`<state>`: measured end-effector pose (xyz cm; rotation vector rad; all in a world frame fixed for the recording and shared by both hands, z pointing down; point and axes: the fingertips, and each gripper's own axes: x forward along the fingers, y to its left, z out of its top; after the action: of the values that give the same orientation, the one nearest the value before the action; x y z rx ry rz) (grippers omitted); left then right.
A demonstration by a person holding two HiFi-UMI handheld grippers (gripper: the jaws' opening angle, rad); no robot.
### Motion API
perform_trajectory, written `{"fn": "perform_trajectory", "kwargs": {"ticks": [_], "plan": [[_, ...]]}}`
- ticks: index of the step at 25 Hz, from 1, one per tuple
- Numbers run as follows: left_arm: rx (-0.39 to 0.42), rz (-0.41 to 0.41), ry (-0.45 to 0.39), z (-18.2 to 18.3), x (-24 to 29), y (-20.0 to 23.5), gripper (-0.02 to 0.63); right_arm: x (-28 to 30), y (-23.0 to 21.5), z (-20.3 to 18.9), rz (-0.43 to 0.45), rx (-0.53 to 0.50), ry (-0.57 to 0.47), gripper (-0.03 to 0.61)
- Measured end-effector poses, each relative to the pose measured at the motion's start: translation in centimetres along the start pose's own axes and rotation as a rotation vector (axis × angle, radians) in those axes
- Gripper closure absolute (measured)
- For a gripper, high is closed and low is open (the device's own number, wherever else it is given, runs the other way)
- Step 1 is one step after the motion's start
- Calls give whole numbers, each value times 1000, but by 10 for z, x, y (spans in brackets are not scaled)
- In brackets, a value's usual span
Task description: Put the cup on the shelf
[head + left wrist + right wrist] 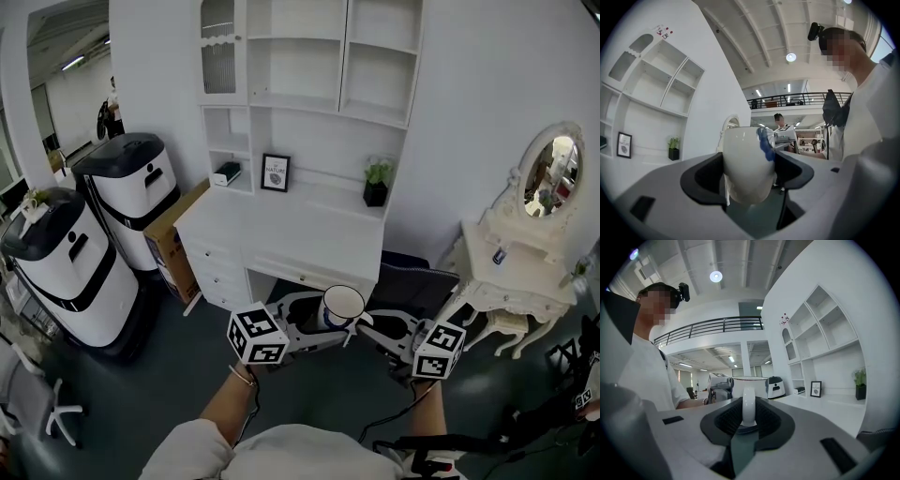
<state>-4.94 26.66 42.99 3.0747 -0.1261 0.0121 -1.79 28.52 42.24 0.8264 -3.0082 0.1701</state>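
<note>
White cup point(343, 304) pinched in level left tool point(317, 326), its handle point(748, 406) in level right tool point(364, 324)

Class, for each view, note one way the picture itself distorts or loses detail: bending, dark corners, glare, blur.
Head view: the wide lens bows the shelf unit and its straight edges. Left gripper view: black corners ring the frame; the close cup looks slightly soft. Right gripper view: the same dark corners; the ceiling lamp glares, and the shelf unit curves.
</note>
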Motion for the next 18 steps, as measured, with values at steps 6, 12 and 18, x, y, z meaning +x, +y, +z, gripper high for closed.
{"fn": "perform_trajectory", "kwargs": {"ticks": [6, 12, 18], "plan": [[-23, 10, 0, -6, 16, 13, 263, -6, -20, -3, 11, 0, 22, 499], [-41, 4, 25, -12, 23, 18, 263, -8, -28, -10, 6, 26, 16, 500], [-40, -19, 41, -14, 35, 23, 263, -15, -39, -12, -9, 46, 0, 500]]}}
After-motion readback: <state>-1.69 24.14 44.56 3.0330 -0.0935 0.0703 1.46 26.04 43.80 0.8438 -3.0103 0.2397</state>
